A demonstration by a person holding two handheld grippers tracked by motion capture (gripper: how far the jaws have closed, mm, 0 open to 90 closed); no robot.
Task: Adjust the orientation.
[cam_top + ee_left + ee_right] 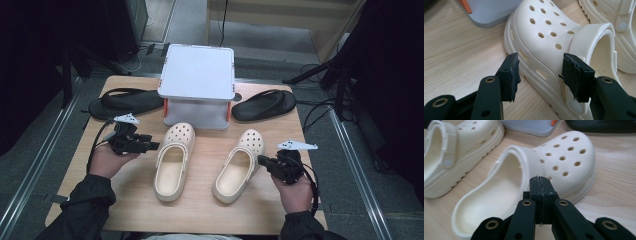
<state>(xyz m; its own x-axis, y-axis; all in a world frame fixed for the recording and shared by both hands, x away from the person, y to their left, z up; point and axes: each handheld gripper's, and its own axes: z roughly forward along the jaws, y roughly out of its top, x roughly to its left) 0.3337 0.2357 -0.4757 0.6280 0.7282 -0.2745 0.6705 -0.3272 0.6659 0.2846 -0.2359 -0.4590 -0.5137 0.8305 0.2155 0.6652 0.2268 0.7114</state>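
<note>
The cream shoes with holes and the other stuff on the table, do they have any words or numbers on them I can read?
None: no words, numbers or signs can be read.
Left clog: just holes and a plain strap button.
Right clog: plain.
Grey stand and black sandals: no print visible.

Black grippers (150, 146) with brass-ringed holes, grey three-cornered plates, trailing cables; dark sleeves (85, 205).

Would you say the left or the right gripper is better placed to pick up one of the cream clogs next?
Probably the left. The left gripper has open jaws on either side of the left clog's near edge. The right gripper is shut beside the right clog, so it must open first.
</note>
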